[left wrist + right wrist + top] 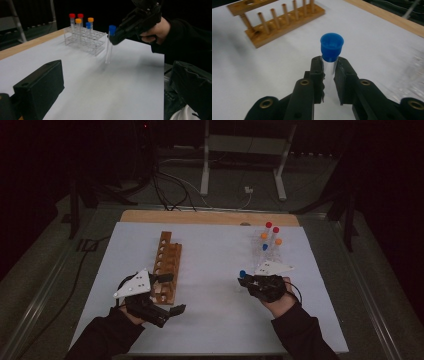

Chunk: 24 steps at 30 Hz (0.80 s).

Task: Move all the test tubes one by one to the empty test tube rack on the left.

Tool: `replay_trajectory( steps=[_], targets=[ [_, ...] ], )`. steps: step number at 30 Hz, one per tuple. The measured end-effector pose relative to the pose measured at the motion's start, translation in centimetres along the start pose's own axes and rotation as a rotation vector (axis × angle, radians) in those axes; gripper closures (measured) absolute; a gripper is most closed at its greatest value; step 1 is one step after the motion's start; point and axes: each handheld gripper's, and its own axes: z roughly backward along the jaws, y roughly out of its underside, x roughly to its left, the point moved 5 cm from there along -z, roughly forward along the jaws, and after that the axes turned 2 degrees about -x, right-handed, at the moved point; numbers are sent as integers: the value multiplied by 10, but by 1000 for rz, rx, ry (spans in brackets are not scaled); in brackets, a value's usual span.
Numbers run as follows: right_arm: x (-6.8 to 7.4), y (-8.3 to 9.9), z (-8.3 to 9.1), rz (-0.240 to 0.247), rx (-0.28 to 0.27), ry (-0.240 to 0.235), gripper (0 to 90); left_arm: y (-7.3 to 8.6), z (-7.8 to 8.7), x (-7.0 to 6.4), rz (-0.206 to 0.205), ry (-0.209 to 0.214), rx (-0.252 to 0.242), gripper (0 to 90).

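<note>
A clear tube with a blue cap (331,46) is held upright, my right gripper (328,67) shut on it just under the cap. In the high view this tube (242,273) and the right gripper (245,281) are right of the table's centre. From the left gripper view the tube (109,45) hangs just above the white mat. The wooden rack (167,262) with round holes lies left of centre, also ahead in the right gripper view (284,22). My left gripper (171,293) stands open at the wooden rack's near end, its jaws (115,95) wide apart with nothing between them.
A clear plastic rack (269,247) at the back right holds several tubes with red, orange and blue caps (80,23). A white mat (215,300) covers the table; a wooden strip (210,217) runs along its far edge. Cables and stand legs lie beyond.
</note>
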Motion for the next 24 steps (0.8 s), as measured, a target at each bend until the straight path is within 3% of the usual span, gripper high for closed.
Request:
replay_trajectory(
  steps=[5, 7, 12, 24],
  targets=[
    [10, -2, -1, 19, -1, -31, 768, -7, -21, -2, 0, 36, 37, 6],
    [12, -3, -1, 20, -1, -37, 768, -8, -25, -1, 2, 29, 49, 6],
    [21, -4, -2, 37, 0, -61, 768, -14, -41, 0, 14, 37, 48, 25],
    [30, -5, -4, 44, 2, -93, 768, -27, -80, -4, 0, 71, 45, 90]
  ],
)
